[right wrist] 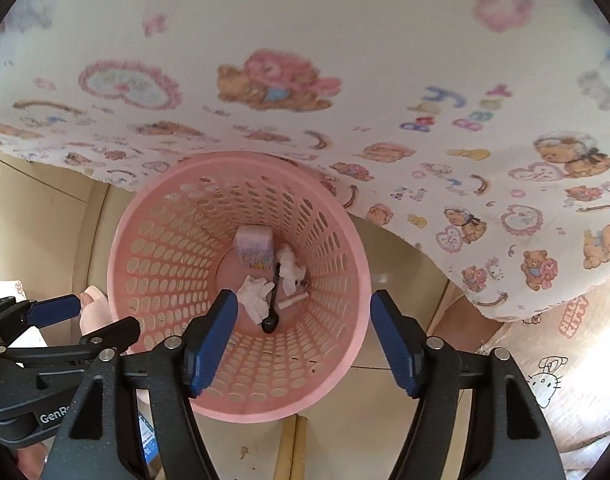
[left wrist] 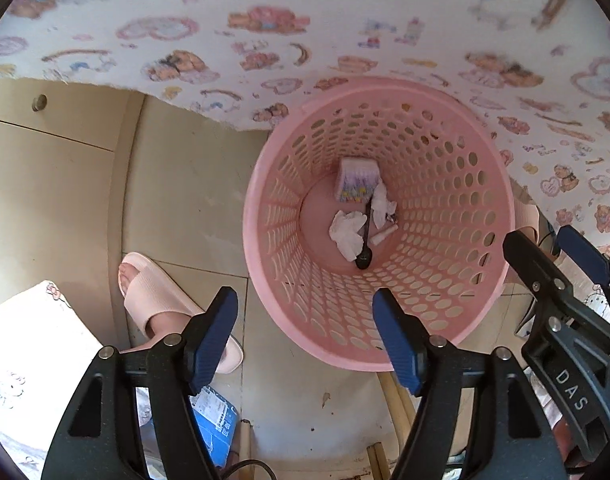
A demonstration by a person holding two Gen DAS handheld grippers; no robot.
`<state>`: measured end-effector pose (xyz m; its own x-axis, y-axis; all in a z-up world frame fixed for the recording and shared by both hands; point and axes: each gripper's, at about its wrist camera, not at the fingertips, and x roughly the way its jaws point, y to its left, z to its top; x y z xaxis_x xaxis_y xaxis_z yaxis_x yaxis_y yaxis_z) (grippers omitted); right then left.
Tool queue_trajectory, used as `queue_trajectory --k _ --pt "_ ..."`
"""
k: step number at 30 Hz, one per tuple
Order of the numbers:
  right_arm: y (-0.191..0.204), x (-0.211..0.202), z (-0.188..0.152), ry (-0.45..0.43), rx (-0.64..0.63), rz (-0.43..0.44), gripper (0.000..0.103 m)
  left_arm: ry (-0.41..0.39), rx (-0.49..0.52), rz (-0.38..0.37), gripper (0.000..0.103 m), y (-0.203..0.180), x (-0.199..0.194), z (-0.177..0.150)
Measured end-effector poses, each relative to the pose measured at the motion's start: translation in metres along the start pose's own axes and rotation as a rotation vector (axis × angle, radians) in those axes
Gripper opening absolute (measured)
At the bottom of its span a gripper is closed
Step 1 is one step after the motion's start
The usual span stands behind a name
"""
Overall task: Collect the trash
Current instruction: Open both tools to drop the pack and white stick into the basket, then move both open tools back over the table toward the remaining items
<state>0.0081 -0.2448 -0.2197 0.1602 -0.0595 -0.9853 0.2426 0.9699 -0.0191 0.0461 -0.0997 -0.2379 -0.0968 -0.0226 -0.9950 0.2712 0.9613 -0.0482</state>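
Both tongs hang apart over the bin [left wrist: 385, 360].
We see tissues [left wrist: 347, 234], a spoon [left wrist: 365, 256] and a carton [left wrist: 355, 180] lying below our left tongs [left wrist: 305, 336] and right tongs [right wrist: 303, 336].

A pink basket [left wrist: 457, 184] pierced with oval holes holds white tissues [left wrist: 347, 232], a black spoon [left wrist: 364, 258] and a pastel-printed box [left wrist: 355, 180], beside a white cloth [right wrist: 305, 20] patterned with bears and hearts.
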Motion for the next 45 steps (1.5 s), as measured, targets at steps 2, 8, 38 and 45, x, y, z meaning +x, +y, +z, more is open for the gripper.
queue_trajectory --k 2,8,38,45 --pt "-0.002 -0.004 0.001 -0.011 0.014 0.009 0.071 -0.021 0.002 0.004 0.068 -0.001 -0.008 -0.001" --pt "-0.009 -0.025 0.002 -0.046 0.061 0.065 0.072 -0.118 0.031 0.036 0.068 -0.004 -0.038 -0.006" --pt "-0.009 -0.202 0.007 -0.599 0.005 0.008 0.078 -0.649 0.012 0.047 0.071 0.023 -0.214 -0.022" --pt "-0.012 -0.244 0.035 -0.697 -0.065 -0.012 0.079 -0.757 0.012 0.096 0.080 0.035 -0.262 0.002"
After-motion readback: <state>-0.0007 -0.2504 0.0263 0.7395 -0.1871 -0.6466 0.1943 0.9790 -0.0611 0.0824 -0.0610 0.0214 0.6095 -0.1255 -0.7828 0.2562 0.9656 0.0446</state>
